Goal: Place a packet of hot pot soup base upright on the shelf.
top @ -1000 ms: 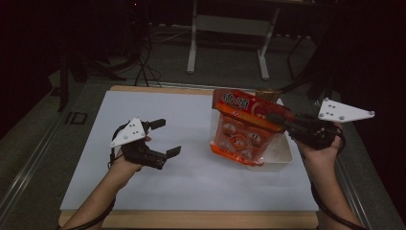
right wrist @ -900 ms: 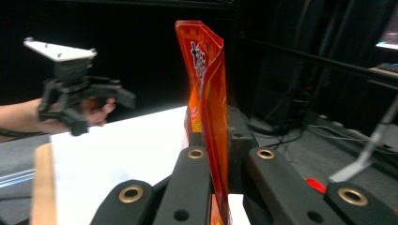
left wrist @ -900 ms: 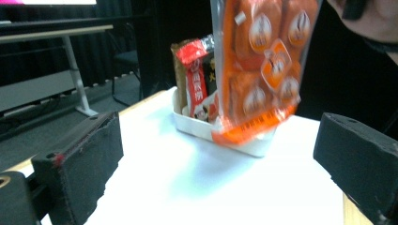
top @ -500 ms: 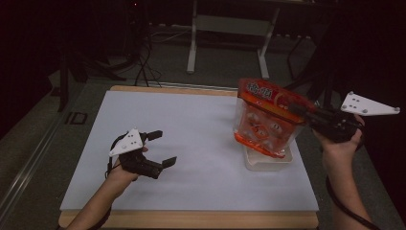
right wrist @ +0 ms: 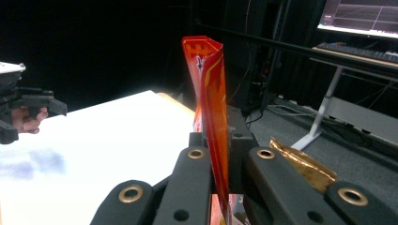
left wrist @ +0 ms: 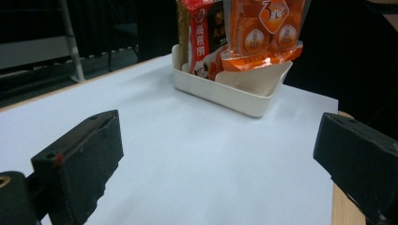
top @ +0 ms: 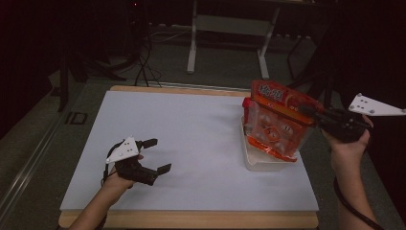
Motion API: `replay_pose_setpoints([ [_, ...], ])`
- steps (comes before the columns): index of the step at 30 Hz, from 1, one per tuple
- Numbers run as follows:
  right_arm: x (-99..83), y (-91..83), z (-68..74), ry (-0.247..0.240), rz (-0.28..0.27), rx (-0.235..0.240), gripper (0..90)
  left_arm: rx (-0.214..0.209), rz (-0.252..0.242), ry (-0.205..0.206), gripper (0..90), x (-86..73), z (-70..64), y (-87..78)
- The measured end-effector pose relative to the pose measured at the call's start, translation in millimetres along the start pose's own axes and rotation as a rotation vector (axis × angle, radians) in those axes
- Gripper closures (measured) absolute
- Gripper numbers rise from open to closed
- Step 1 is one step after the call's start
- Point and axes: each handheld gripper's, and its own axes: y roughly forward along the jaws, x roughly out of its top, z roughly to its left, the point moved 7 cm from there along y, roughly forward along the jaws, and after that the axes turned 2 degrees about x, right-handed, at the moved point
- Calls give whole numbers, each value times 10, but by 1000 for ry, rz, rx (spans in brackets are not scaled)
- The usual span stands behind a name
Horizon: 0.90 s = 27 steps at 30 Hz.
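Note:
My right gripper is shut on the upper edge of an orange snack bag. The bag hangs tilted, with its lower end over a white tray at the table's right edge. In the right gripper view the bag stands edge-on between the closed jaws of that gripper. My left gripper stands open low over the white tabletop near the front left, with nothing in it. The left gripper view looks between its spread jaws at the tray, the orange bag and a red-and-brown packet standing in the tray.
The white sheet covers most of the wooden table. A gold wrapper lies just right of the right gripper's jaws. A metal stand and cables sit on the dark floor behind the table.
The right gripper has carried the orange bag up and to the right, so it now stands more upright over the tray. The left gripper has drawn back toward the table's front edge.

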Motion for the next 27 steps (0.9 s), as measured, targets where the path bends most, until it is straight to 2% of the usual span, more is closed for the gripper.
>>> replay_pose_setpoints([
  [10,-128,148,-120,8,37,-4,900,-23,42,-20,24,-225,-105,12],
  [21,-162,289,-102,14,47,28,900,-22,47,-34,24,-304,-120,1],
  [27,-291,330,-107,49,40,36,900,-19,44,-45,24,-318,-105,-8],
])
